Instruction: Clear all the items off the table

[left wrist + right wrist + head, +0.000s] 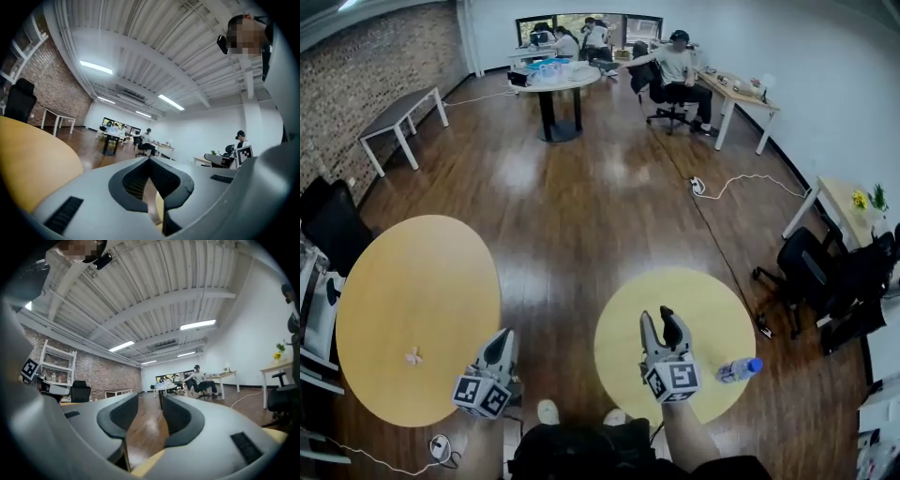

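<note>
I judge the task hardly begun: a bottle [739, 369] lies on its side near the right edge of the right counter [623, 328], and a small pale scrap [413, 356] sits on the left counter [412, 281]. The bottle's long axis runs almost straight across the head view, with its blue cap pointing right, away from the right gripper [661, 319]. That gripper's jaws stand apart with nothing between them, while the left gripper [500, 339] has its jaws together and empty.

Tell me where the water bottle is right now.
Head view, lower right: the water bottle lies on its side on the right-hand yellow round table, near that table's right edge, just right of the right tool.
</note>
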`<state>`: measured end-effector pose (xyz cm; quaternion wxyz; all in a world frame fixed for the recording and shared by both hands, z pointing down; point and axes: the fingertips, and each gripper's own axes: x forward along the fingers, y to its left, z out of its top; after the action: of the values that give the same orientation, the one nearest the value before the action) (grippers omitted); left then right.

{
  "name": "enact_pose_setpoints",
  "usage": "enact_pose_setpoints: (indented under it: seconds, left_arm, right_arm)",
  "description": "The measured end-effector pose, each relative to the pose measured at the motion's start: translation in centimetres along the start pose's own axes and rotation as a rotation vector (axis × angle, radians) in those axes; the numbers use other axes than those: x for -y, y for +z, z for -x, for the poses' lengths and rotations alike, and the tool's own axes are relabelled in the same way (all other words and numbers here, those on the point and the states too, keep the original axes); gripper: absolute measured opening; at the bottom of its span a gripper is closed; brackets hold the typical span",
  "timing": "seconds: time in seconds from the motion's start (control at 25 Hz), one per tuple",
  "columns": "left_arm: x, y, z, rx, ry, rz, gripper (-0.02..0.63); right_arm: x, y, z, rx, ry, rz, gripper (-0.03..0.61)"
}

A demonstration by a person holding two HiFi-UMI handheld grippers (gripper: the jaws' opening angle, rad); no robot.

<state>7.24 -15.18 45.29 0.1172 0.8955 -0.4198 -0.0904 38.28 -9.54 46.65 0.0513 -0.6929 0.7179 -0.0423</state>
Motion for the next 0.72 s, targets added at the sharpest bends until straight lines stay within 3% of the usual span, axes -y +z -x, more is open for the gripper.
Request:
enact_pose_setpoints:
  seconds: [0.16, 0.44, 0.72]
  left_arm:
    - [-5.0, 1.5, 4.1, 0.055, 0.127, 0.000, 0.000]
    - [-12.1, 4.8, 9.5, 0.154, 0.210, -0.024, 0.000]
    - [-21.2, 8.1, 19.0, 0.253, 0.383, -0.044, 0.000]
  right_arm:
    - [-5.7, -0.4, -3.8, -0.009, 0.137, 0.038, 0.170]
    - [-16.4, 0.7, -8.0, 0.003, 0.285, 0.095, 0.169]
    - [-30.2, -1.2, -13.0, 0.008, 0.487, 0.109, 0.169]
